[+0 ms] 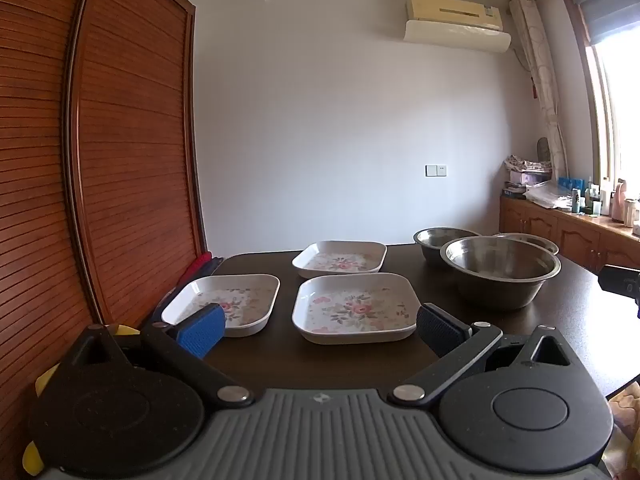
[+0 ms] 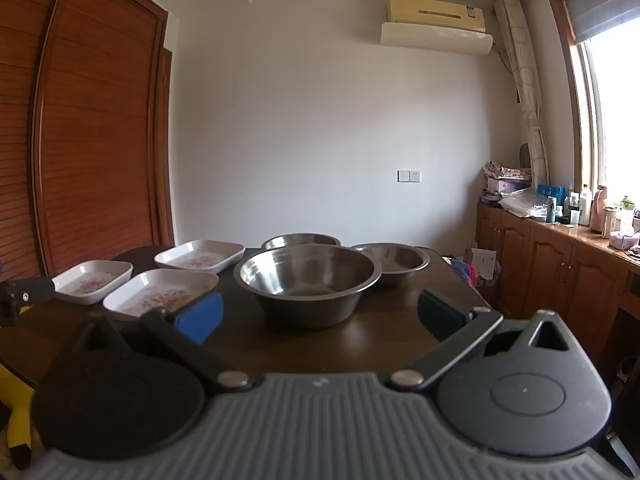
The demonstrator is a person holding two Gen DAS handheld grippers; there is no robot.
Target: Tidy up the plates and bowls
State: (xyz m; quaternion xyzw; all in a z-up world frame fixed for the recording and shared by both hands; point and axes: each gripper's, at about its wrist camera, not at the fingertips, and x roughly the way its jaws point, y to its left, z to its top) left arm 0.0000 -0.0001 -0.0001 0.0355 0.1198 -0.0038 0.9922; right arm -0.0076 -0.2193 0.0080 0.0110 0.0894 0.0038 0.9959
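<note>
Three white square plates with a flower print lie on the dark table: a near one (image 1: 354,307), a left one (image 1: 224,298) and a far one (image 1: 340,259). Three steel bowls stand to their right: a large near one (image 1: 500,270) and two behind (image 1: 440,240), (image 1: 528,240). My left gripper (image 1: 320,326) is open and empty, just short of the near plate. My right gripper (image 2: 320,316) is open and empty, in front of the large bowl (image 2: 306,280). The plates show at its left (image 2: 160,290).
A tall wooden louvred cabinet (image 1: 120,140) stands along the table's left side. A low wooden sideboard (image 2: 560,264) with bottles and clutter runs under the window on the right. The table's near edge (image 1: 320,376) lies just before my grippers.
</note>
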